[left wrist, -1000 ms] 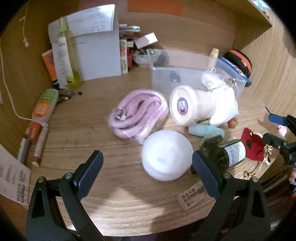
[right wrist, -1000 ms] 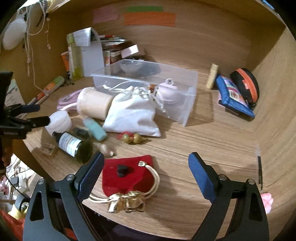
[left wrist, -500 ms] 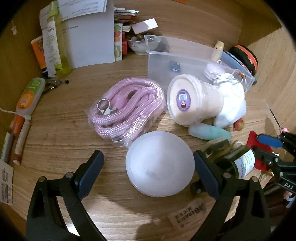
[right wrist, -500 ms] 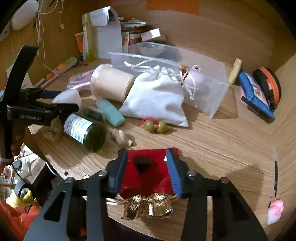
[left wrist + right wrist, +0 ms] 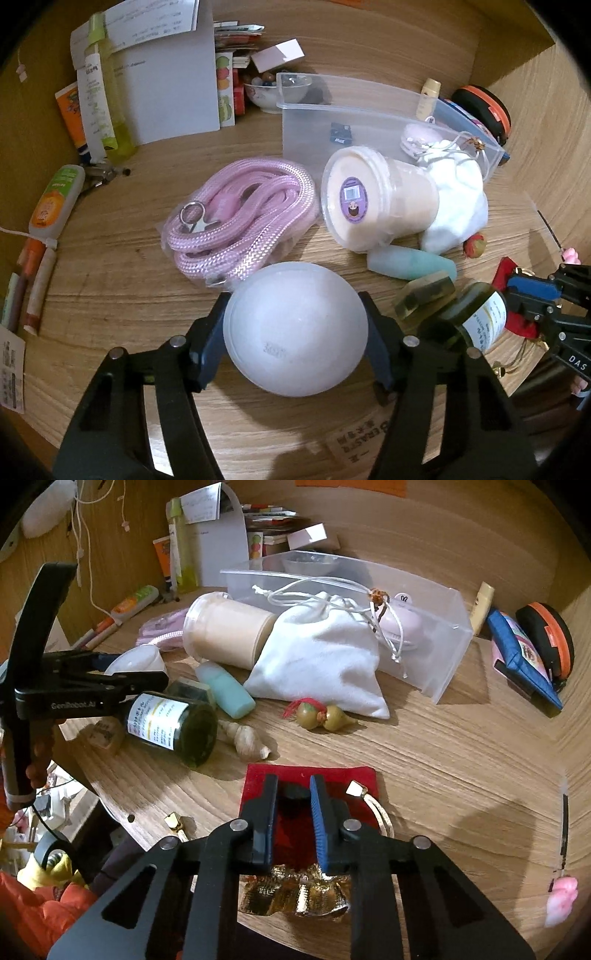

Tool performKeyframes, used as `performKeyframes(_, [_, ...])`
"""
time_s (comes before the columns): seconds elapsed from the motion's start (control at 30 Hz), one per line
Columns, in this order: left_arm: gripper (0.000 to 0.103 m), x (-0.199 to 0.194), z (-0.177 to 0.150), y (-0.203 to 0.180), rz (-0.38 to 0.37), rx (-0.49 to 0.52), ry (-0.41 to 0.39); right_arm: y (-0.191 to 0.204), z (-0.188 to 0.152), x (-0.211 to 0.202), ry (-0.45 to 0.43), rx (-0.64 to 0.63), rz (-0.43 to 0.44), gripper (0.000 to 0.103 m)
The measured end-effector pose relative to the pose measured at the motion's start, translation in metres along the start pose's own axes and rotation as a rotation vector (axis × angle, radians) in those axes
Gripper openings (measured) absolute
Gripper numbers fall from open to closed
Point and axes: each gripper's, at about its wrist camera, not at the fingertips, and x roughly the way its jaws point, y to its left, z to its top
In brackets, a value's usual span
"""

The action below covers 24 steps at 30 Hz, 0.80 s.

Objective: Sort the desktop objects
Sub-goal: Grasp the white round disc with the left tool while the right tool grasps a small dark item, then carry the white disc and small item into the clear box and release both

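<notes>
My left gripper [image 5: 295, 314] is shut on a round white lidded container [image 5: 295, 328] at the desk's front edge; it also shows in the right wrist view [image 5: 136, 661]. My right gripper [image 5: 293, 794] is shut on a red velvet pouch [image 5: 343, 779] with a gold bow [image 5: 295, 893] and pinches a small black lump on it. A clear plastic bin [image 5: 369, 118] stands behind, holding a pink item. A pink rope bundle [image 5: 243, 218], a beige jar [image 5: 373, 195] on its side and a white drawstring bag [image 5: 325, 657] lie in front of the bin.
A dark green bottle [image 5: 173, 723], a teal tube [image 5: 225, 694], a seashell [image 5: 247, 740] and a small gourd charm [image 5: 321, 716] lie between the grippers. Pens and tubes [image 5: 48, 206] line the left wall. A blue pouch [image 5: 524, 657] and orange case [image 5: 546, 638] sit far right.
My left gripper moved forward and closed on the white container. My right gripper lowered and closed tighter on the red pouch.
</notes>
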Motion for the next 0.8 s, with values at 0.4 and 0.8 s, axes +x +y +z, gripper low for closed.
performKeyframes(0.4, [0.065,-0.019,0.001,-0.001,0.025,-0.001,-0.08,-0.005,0.015,-0.018,-0.062,0.011,-0.016,0.015])
performKeyframes(0.8, [0.065,-0.064,0.017,0.002,0.016,-0.032,-0.213,-0.014,0.042,-0.05,-0.17,0.049,0.001,0.015])
